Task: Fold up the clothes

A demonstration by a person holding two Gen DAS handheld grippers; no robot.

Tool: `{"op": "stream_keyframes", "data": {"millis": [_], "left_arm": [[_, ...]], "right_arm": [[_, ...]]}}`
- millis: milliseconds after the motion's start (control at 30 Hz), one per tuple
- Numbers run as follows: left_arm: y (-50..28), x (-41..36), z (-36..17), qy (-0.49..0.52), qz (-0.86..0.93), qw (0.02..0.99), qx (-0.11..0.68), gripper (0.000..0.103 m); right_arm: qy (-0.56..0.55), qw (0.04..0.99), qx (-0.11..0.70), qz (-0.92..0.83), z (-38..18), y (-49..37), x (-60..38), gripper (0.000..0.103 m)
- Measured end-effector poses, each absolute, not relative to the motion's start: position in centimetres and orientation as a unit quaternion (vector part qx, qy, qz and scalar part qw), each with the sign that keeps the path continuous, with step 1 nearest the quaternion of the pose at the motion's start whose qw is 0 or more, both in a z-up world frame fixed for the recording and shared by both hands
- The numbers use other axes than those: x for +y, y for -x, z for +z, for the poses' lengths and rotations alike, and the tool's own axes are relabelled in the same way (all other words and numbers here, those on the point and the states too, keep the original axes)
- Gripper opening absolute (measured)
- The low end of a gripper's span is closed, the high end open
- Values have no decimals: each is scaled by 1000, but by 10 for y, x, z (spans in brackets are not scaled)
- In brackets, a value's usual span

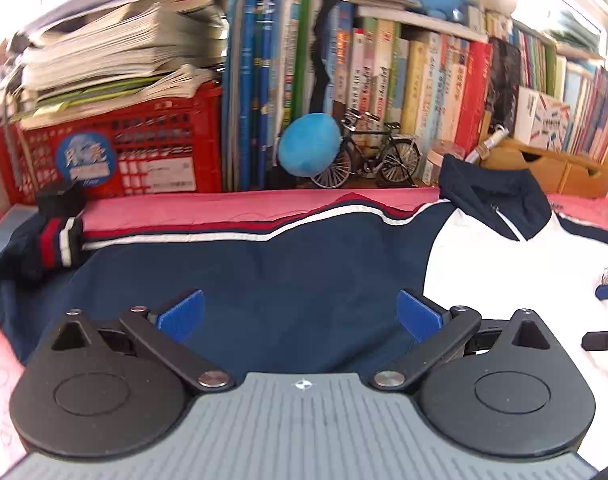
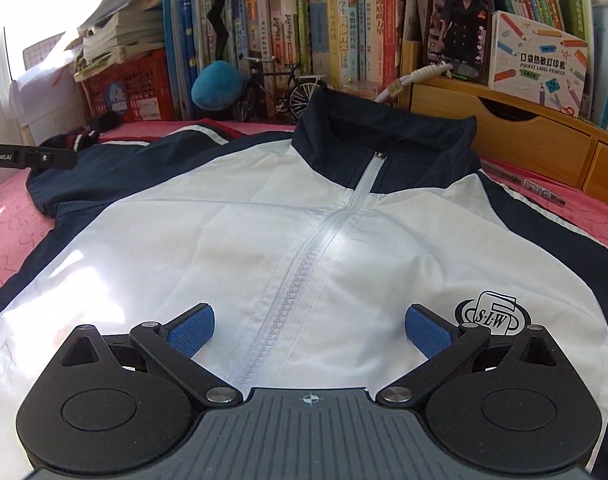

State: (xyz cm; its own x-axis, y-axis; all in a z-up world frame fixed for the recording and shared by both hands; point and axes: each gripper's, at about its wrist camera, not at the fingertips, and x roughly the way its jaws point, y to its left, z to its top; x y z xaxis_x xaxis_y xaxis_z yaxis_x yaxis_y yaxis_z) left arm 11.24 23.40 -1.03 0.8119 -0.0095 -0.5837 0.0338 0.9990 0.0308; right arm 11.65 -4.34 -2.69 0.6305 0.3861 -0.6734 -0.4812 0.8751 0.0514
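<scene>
The zipped jacket (image 2: 304, 216) lies flat, front up, sleeve (image 1: 224, 264) stretched left; left gripper (image 1: 300, 314) and right gripper (image 2: 310, 330) hover wide open, holding nothing, perhaps ready for folding.

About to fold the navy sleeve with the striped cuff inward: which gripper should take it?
Left. The left gripper hangs open over that sleeve; the right gripper sits open over the zipper.

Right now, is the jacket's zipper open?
No, the zipper runs closed up the white front of the jacket to the collar.
</scene>
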Motion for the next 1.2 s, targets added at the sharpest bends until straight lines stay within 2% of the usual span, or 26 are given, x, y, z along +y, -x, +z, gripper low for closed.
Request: {"op": "stream_keyframes", "data": {"millis": [167,333,500,633,800,1200], "left_arm": [[-169,183,-44,-147,33,935,323,103],[-186,251,-54,-168,190,911,325,103],[-178,358,-51,-144,342,858,354,103],[-168,404,-51,-128,382,837,369,103],[-166,430,-45,-124,399,825,380,103],[-145,445,-11,-70,400,851,334,102]], "right_arm": [[80,903,348,241,-25,-117,-33,103],[75,906,346,233,-23,-130,-32,103],[84,909,339,228,-29,-138,-24,103],[78,911,335,226,-36,-138,-25,103],[64,910,341,228,-38,-139,-28,103],[64,911,340,226,-39,-139,-27,103]]}}
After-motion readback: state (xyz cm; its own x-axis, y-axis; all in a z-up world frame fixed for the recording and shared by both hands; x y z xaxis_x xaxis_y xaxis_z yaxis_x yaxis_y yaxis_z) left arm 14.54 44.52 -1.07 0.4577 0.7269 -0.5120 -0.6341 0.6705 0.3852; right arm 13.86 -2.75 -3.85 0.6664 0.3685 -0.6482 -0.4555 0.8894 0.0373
